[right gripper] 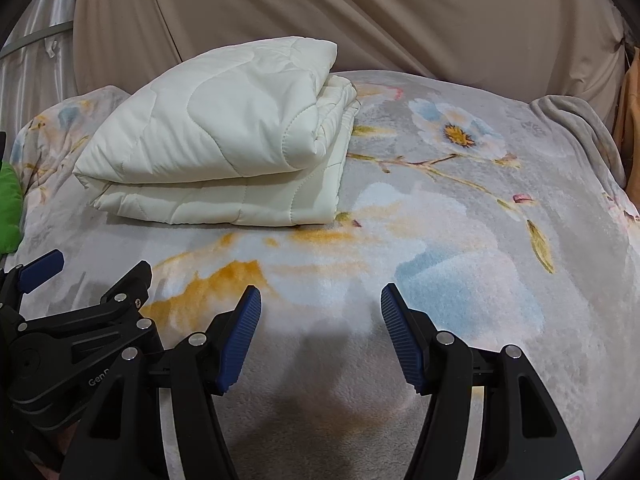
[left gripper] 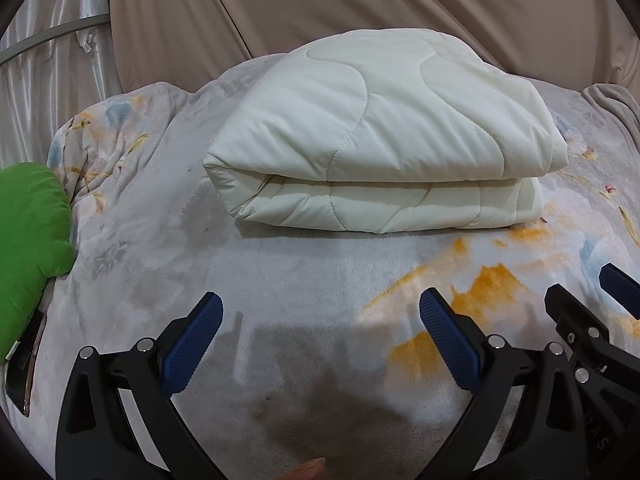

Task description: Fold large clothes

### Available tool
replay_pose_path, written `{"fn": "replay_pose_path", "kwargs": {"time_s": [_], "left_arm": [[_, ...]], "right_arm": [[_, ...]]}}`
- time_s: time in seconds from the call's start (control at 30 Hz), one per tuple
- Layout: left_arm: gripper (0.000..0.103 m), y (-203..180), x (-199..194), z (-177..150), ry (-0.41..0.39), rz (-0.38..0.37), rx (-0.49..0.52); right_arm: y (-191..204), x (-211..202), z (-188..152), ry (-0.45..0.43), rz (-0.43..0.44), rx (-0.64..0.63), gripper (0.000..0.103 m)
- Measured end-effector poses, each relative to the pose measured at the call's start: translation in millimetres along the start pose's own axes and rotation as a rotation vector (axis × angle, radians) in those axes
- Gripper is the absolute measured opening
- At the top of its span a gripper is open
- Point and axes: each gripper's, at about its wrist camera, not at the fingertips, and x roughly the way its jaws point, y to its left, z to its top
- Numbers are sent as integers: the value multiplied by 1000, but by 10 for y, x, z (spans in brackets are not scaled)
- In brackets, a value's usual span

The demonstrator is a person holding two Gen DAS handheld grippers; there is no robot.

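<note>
A cream quilted blanket (left gripper: pixel 372 136) lies folded in a thick stack on the floral bed cover (left gripper: pixel 280 280); it also shows in the right wrist view (right gripper: pixel 224 140), at the left. My left gripper (left gripper: pixel 320 312) is open and empty, low over the cover in front of the stack. My right gripper (right gripper: pixel 320 304) is open and empty, to the right of the left one, also in front of the stack. The right gripper shows at the left wrist view's right edge (left gripper: pixel 592 304); the left gripper shows at the right wrist view's left edge (right gripper: pixel 84 272).
A green cushion (left gripper: pixel 28 240) lies at the bed's left edge, with a dark flat object (left gripper: pixel 24 368) beside it. A beige curtain (left gripper: pixel 360 0) hangs behind the bed. A grey cloth (right gripper: pixel 580 128) is bunched at the far right.
</note>
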Motion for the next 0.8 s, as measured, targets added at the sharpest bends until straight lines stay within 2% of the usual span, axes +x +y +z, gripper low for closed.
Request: {"fn": "replay_pose_path", "kwargs": {"time_s": [0.8], "left_arm": [[96, 26, -1, -9, -7, -15, -6]], "right_arm": [[-35, -18, 3, -6, -7, 0, 61]]}}
